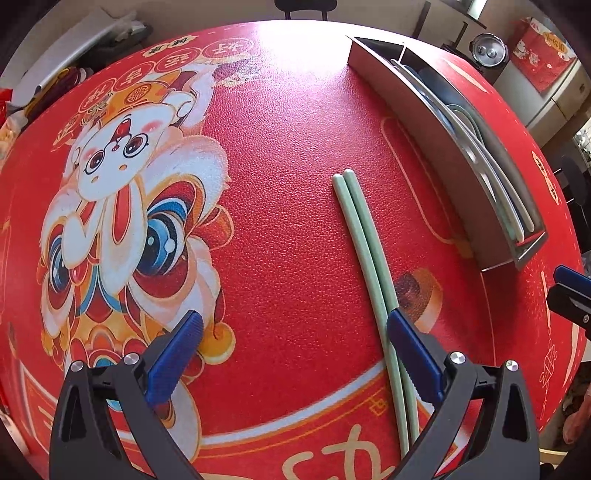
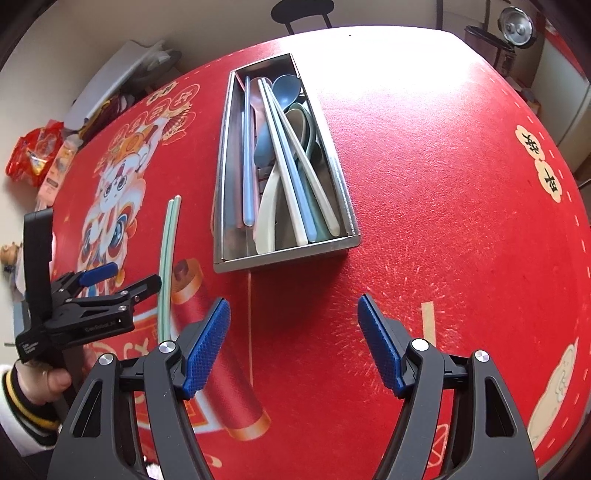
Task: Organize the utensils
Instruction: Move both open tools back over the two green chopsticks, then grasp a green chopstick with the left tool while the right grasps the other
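A pair of pale green chopsticks [image 1: 364, 236] [image 2: 168, 251] lies side by side on the red tablecloth, left of a metal tray [image 1: 424, 129] [image 2: 288, 254]. The tray holds several pastel chopsticks and spoons [image 2: 284, 155]. My left gripper [image 1: 295, 325] [image 2: 127, 278] is open and low over the near end of the green chopsticks. Its right finger overlaps them, and no pad presses on them. My right gripper [image 2: 293, 314] is open in front of the tray's near end with nothing between its fingers; its tip [image 1: 569, 291] shows at the right edge of the left wrist view.
A cartoon lion-dance print [image 1: 122, 206] covers the left of the cloth. Snack packets [image 2: 37, 155] lie beyond the table's left edge. A chair [image 2: 301, 14] stands at the far side, a metal pot [image 2: 517, 26] at the back right. A person's hand [image 2: 48, 380] holds the left gripper.
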`<state>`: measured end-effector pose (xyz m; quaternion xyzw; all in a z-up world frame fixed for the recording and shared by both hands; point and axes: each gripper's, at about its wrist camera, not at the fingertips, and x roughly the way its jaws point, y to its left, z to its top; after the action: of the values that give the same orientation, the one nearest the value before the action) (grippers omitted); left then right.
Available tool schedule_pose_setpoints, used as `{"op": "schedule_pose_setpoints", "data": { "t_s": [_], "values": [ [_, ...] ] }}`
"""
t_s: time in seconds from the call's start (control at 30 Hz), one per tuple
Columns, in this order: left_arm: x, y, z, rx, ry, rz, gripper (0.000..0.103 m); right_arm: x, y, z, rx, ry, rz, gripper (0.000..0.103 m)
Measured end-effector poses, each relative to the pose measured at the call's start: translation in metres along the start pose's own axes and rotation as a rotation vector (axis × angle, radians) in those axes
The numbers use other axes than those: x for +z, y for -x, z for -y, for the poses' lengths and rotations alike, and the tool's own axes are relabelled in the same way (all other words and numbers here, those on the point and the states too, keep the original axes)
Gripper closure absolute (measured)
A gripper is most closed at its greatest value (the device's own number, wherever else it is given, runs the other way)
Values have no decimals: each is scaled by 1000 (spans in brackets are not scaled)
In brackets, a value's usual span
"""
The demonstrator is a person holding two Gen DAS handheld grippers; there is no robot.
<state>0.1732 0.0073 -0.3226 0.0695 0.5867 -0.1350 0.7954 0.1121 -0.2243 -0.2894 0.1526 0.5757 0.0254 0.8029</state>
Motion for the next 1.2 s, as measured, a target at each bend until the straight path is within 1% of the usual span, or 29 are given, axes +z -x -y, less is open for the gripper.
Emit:
{"op": "schedule_pose_setpoints", "data": {
  "t_s": [0.1, 0.17, 0.2, 0.23, 0.5, 0.63, 0.7, 0.73, 0.8, 0.87, 0.9, 0.93, 0.97, 1.0, 1.03, 1.07, 1.1, 1.17, 1.2],
  "values": [
    [-2, 0, 2, 15, -4, 15, 5, 0, -1, 0, 1, -2, -3, 34],
    [-4, -3, 12, 67, -53, 17, 5, 1, -1, -1, 3, 4, -3, 34],
    [-5, -2, 14, 72, -51, 24, 5, 1, -1, -2, 4, 6, -3, 34],
    [-4, -3, 12, 58, -31, 22, 5, 1, -1, -2, 4, 7, -4, 34],
    [-3, -5, 13, 63, -27, 15, 5, 0, -4, 1, 7, -11, -24, 34],
    [-3, -3, 11, 52, -48, -19, 5, -2, -8, -2, 18, 0, -41, 34],
    [-3, -3, 10, 49, -55, -25, 6, -4, -8, -6, 25, 13, -48, 34],
    [-4, -2, 8, 49, -54, -23, 9, -5, -9, -7, 30, 18, -51, 34],
    [-6, 2, 4, 53, -46, -13, 16, -6, -10, -12, 38, 32, -54, 34],
    [-6, 6, -1, 53, -50, -6, 33, -7, -10, -18, 53, 47, -57, 34],
    [-7, 9, -3, 49, -56, -1, 39, -7, -11, -21, 63, 55, -58, 34],
    [-9, 12, -4, 46, -62, 5, 53, -8, -12, -26, 75, 68, -62, 34],
    [-11, 15, -7, 39, -64, 12, 70, -9, -13, -30, 78, 83, -64, 34],
    [-12, 17, -10, 34, -59, 17, 79, -10, -14, -36, 80, 98, -67, 34],
    [-15, 19, -15, 31, -50, 19, 91, -10, -15, -40, 83, 112, -70, 34],
    [-18, 19, -20, 20, -35, 21, 95, -11, -16, -46, 88, 129, -74, 35],
    [-21, 20, -26, 5, -16, 24, 95, -12, -17, -52, 94, 145, -77, 35],
    [-26, 22, -37, -17, 20, 28, 97, -14, -20, -63, 106, 176, -84, 43],
    [-28, 23, -42, -26, 35, 29, 97, -15, -23, -68, 111, 190, -92, 45]
  ]
}}
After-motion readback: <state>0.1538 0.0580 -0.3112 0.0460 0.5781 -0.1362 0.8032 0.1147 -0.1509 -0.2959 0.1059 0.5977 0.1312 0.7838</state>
